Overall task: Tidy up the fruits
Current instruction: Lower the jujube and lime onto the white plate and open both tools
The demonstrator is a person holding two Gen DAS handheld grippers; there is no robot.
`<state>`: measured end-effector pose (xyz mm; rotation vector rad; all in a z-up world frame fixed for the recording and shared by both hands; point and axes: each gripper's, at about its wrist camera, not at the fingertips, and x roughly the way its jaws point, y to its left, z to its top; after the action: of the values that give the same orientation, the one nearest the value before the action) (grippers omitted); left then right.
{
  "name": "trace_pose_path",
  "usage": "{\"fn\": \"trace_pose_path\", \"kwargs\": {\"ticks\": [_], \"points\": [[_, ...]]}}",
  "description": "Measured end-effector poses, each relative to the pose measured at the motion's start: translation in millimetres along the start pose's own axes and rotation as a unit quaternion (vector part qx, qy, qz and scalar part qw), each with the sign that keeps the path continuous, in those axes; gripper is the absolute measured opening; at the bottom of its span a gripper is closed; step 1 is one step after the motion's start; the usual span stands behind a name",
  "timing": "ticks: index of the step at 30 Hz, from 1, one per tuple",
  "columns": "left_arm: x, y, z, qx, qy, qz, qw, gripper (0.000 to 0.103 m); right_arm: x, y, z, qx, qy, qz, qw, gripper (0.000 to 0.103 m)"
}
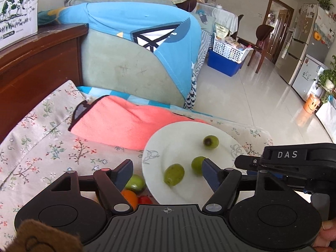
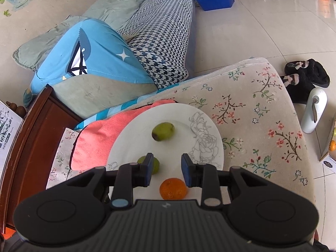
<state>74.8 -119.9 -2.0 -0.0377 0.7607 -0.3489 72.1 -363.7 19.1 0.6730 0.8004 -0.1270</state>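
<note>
Left hand-held gripper gapes wide, gripping nothing; an oval green fruit lies between its fingers on the white round plate, long axis slanting up-right. Right hand-held gripper, narrowly parted, hangs empty above a small orange tangerine.

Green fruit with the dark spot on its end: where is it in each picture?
Left wrist view: the green fruit with the dark spot lies right of centre, on the far part of the white plate.
Right wrist view: it lies near the picture's middle, about mid-plate.
Shared landmark: the pink towel, left of the plate in both.
</note>
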Motion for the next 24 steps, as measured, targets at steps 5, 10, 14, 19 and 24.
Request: {"fn": "trace_pose_path", "kwargs": {"ticks": [5, 10, 14, 19, 24], "points": [[-13.4, 17.3, 10.4, -0.013, 0.002, 0.025, 0.9996, 0.086, 0.3, 7.5, -3.2, -0.019, 0.010, 0.021, 1.000, 0.031], [-22.6, 32.1, 14.6, -0.015, 0.011, 0.031, 0.9994, 0.087, -0.6, 19.9, -10.0, -0.059, 0.014, 0.036, 0.998, 0.031], [-27.1, 48.0, 14.9, -0.018, 0.020, 0.041, 0.9988, 0.087, -0.6, 30.4, -17.3, -0.085, 0.023, 0.062, 0.994, 0.031], [-30.1, 74.5, 19.1, -0.032, 0.029, 0.062, 0.9972, 0.087, -0.6, 45.7, -26.5, -0.127, 0.031, 0.097, 0.987, 0.031], [-28.1, 94.8, 18.5, -0.039, 0.036, 0.082, 0.9952, 0.087, 2.0, 64.9, -43.8, -0.186, 0.042, 0.125, 0.974, 0.031]]}}
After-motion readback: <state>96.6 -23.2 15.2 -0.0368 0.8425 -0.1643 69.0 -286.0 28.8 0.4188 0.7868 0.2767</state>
